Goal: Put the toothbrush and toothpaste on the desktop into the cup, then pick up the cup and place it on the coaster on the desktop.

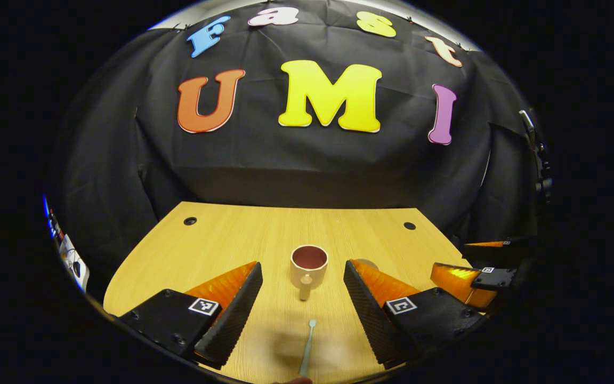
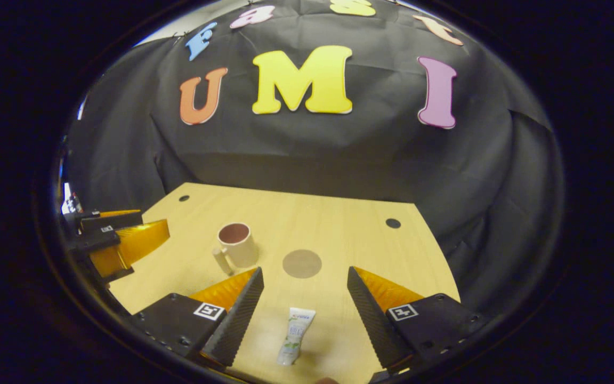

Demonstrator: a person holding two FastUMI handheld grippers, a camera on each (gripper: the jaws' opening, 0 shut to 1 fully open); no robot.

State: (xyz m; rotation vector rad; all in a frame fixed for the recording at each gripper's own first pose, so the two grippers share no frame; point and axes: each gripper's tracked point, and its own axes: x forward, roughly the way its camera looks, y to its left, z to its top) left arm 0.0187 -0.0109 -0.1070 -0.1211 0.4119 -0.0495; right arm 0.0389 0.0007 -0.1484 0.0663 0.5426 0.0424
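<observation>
1. Toothbrush lies flat on the desktop between the wide-open fingers of the left gripper, pointing toward the cup.
2. Toothpaste lies between the right gripper's equally spread fingers; the coaster sits just beyond, beside the cup.

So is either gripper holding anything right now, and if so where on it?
Nothing is held. The left gripper is open above the toothbrush, and the right gripper is open above the toothpaste. Both things lie on the desktop.
</observation>
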